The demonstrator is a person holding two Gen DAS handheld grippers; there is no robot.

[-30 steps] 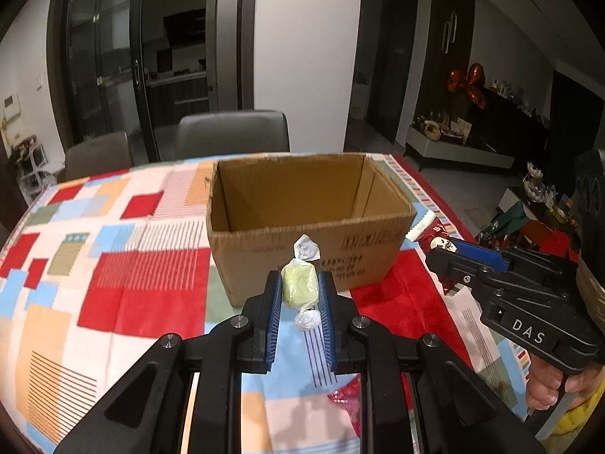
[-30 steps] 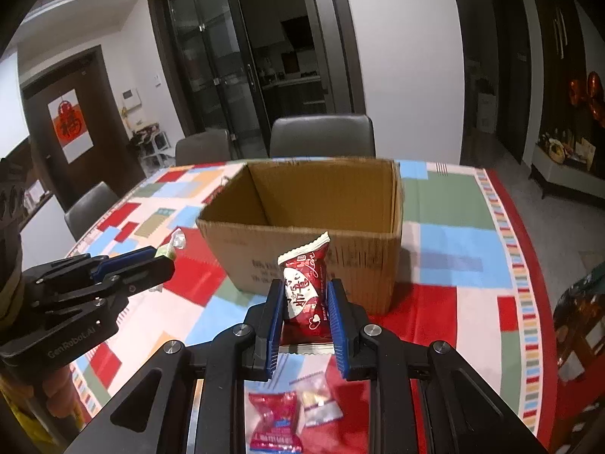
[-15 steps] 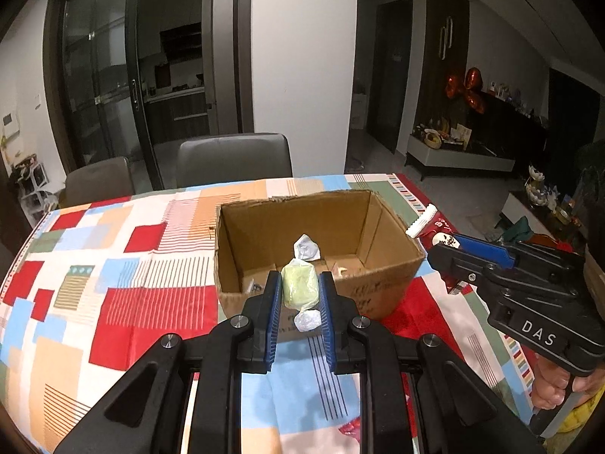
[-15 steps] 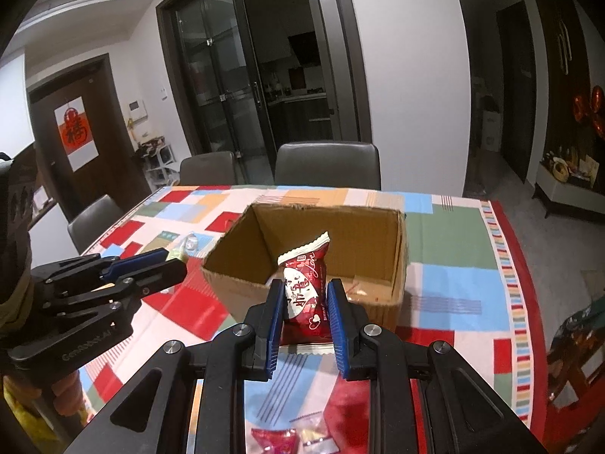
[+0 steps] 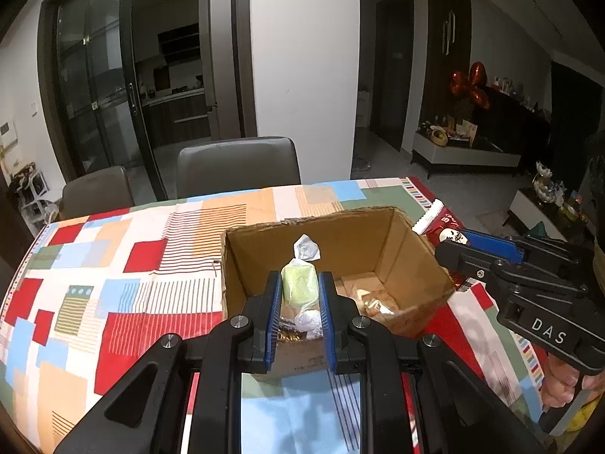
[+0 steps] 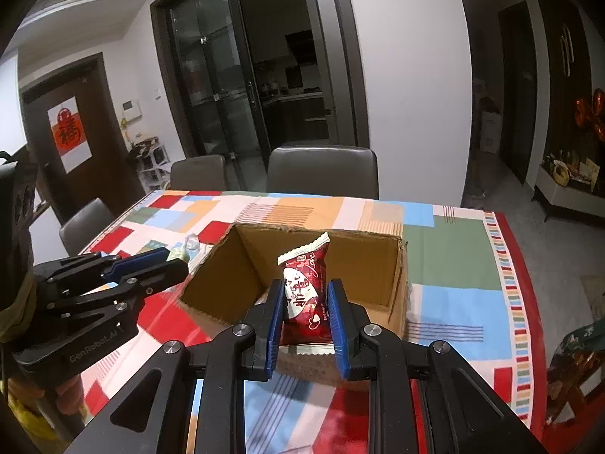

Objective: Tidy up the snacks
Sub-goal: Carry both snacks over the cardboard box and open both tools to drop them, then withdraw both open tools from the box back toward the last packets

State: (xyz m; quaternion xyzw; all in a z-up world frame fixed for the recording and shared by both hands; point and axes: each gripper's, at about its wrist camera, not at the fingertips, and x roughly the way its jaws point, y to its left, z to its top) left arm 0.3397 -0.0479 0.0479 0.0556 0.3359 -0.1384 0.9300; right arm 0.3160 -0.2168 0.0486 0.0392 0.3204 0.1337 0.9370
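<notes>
Left wrist view: table [image 5: 124, 272] under a patchwork cloth of red, blue, orange and green blocks, two grey chairs [image 5: 236, 164] at its far edge. Open cardboard box [image 5: 412, 265] sits on the cloth, no lid, a few wrapped snacks on its floor at the right, too blurred to name. Left gripper [image 5: 300, 291] hangs over the box's near wall, blue pads pinching a pale green candy [image 5: 299, 287] with white twisted wrapper ends above and below; candy is above the box opening, near the front left. Right gripper [image 5: 480, 249] comes in from the right just beside the box's right wall, holding a red snack packet [image 5: 440, 227] whose white crimped end pokes over the box corner. Right wrist view: same box [image 6: 382, 261] from the other side, right gripper [image 6: 305, 302] over its near wall, pads pressed on the red packet [image 6: 305, 291], packet upright with white lettering, above the box's opening. Left gripper [image 6: 147, 265] seen at left, beside the box's left wall, green candy [image 6: 177, 254] at its tips.
</notes>
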